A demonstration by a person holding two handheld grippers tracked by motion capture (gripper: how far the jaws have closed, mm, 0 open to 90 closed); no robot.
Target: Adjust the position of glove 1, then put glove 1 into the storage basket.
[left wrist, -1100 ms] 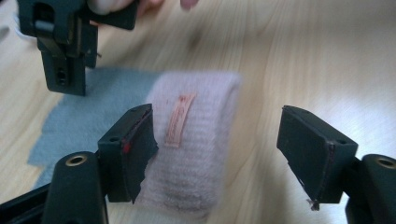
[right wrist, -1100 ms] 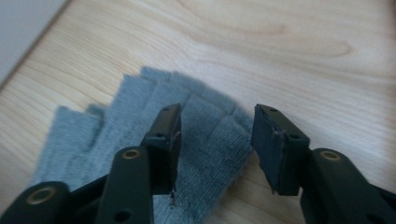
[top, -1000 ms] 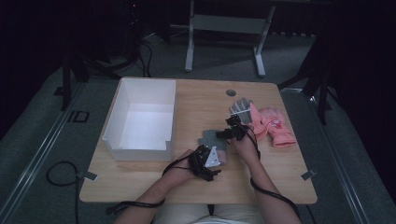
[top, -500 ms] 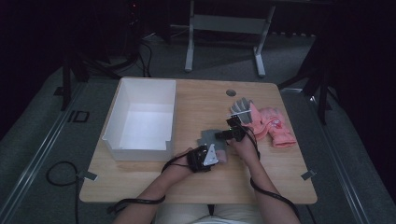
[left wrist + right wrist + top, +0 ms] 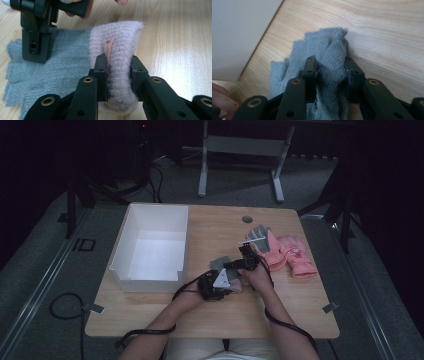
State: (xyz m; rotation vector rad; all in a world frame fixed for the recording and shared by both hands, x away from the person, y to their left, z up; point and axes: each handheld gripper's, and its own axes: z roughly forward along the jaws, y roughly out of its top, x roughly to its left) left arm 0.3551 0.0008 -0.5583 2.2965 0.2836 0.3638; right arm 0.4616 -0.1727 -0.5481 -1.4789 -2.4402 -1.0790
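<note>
Grey-and-pink knit glove (image 5: 75, 65) lies flat on the wooden surface (image 5: 210, 312), near the middle of the surface toward the near edge, just off the near right corner of the white bin (image 5: 150, 245). Left gripper (image 5: 118, 71): jaws have just been closing and now pinch the glove's pink cuff (image 5: 120, 50) between the pads; the cuff bulges up between the two jaws, with a small pink label (image 5: 109, 47) standing against the left pad. Left gripper view also shows the other gripper standing on the grey part of the same glove, beyond the cuff toward the finger end. Right gripper (image 5: 330, 72): jaws have just been closing too, and a bunched fold of the grey finger end (image 5: 332, 60) sits between the pads, pressed from both sides; the glove's fingertips spread out ahead of the jaws toward the bin wall (image 5: 237, 32). In the high view both grippers sit close together over the glove, left gripper (image 5: 216, 285) nearer the near edge, right gripper (image 5: 246, 259) just beyond it toward the far right. Thus one glove is gripped at both ends: cuff in the left, finger end in the right. Separate pile of pink and grey gloves (image 5: 285, 252) lies toward the right edge, just beside the right gripper.
</note>
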